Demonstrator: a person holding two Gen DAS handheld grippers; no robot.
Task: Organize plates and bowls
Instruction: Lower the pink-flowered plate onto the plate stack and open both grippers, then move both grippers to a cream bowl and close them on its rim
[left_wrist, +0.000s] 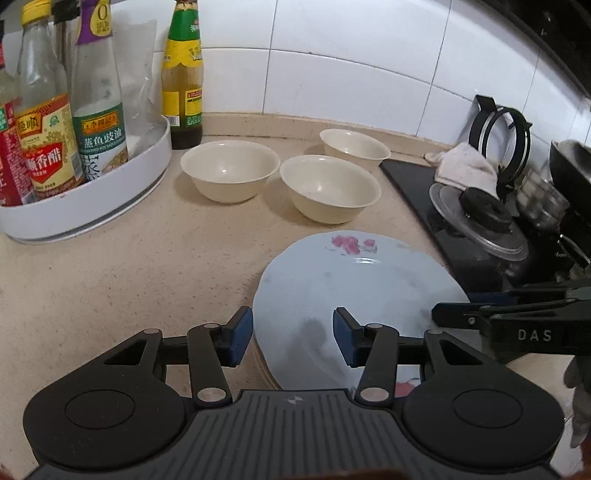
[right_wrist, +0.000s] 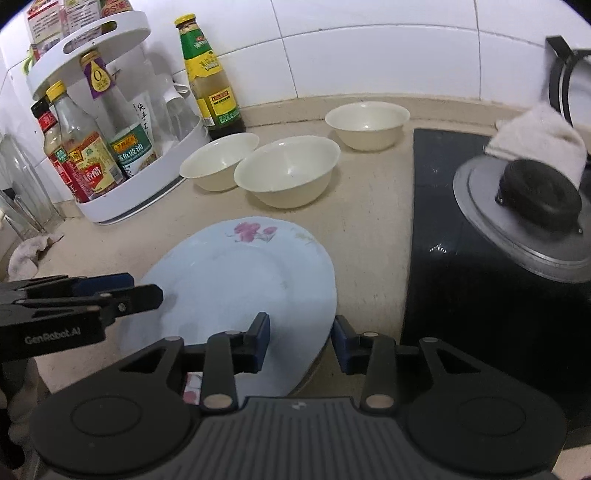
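Observation:
A pale blue plate (left_wrist: 354, 295) with a pink flower print lies flat on the beige counter, nearest to me. My left gripper (left_wrist: 293, 339) is open over the plate's left rim, one blue pad outside the edge and one above the plate. My right gripper (right_wrist: 300, 345) is open astride the right rim of the plate (right_wrist: 240, 280) in the same way. Neither pair of pads presses on it. Each gripper shows side-on in the other's view: the right gripper (left_wrist: 454, 314), the left gripper (right_wrist: 140, 291). Three cream bowls (left_wrist: 229, 170) (left_wrist: 330, 188) (left_wrist: 354, 146) stand apart and upright behind the plate.
A white round rack (left_wrist: 110, 206) of sauce bottles stands at the back left, with a green-labelled bottle (left_wrist: 183, 92) beside it. On the right is a black stove (right_wrist: 461, 258) carrying a pot with a metal lid (right_wrist: 517, 221) and a white cloth (right_wrist: 539, 144). The tiled wall closes the back.

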